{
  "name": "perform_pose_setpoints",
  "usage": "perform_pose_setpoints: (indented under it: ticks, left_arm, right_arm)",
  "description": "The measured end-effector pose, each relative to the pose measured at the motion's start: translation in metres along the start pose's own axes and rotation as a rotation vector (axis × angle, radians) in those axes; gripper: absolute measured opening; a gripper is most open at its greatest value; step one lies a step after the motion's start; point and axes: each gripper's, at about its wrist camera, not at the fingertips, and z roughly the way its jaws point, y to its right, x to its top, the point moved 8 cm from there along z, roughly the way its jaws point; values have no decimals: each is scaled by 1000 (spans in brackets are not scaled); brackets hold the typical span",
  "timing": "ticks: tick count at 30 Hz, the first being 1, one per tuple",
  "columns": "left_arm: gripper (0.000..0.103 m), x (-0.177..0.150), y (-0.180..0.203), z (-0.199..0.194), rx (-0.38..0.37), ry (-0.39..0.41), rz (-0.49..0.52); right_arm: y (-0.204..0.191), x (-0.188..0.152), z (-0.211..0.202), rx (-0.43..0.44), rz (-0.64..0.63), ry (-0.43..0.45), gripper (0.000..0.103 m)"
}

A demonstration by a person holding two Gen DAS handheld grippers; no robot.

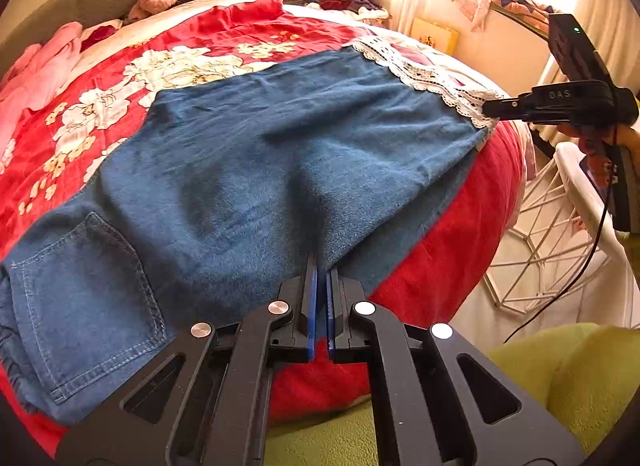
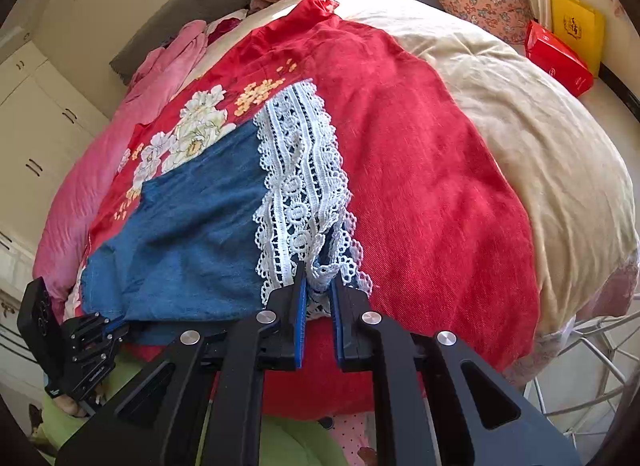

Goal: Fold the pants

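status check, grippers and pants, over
Left gripper shut on pants near edge. Right gripper shut on lace hem. Pants flat on red blanket. Nothing in the way.

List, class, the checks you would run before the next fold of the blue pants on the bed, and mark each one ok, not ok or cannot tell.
1. Left gripper has its jaws shut on the near edge of the pants: ok.
2. Right gripper has its jaws shut on the lace hem: ok.
3. Both layers of cloth caught in each grip: cannot tell.
4. Pants lie spread fairly flat on the red floral blanket, back pocket up: ok.
5. Room on the blanket beyond the pants for a fold: ok.
6. Loose black cable by the right gripper hangs clear of the cloth: ok.
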Motion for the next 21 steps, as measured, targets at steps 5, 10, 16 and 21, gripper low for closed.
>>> perform_pose_setpoints:
  ticks: [5, 10, 16, 21]
  left_arm:
    - [0, -2, -1, 5, -2, -12, 0]
    - [0, -3, 4, 6, 8, -14, 28]
    - [0, -5, 10, -5, 5, -14, 68]
    - [0, -15, 14, -8, 6, -55, 119]
  right_arm:
    - [0, 3, -13, -72, -35, 38, 24]
    - [-36, 16, -39, -57, -173, 138, 40]
    - [-77, -11, 10, -9, -301, 2, 42]
    - [-74, -28, 27, -22, -325, -76, 42]
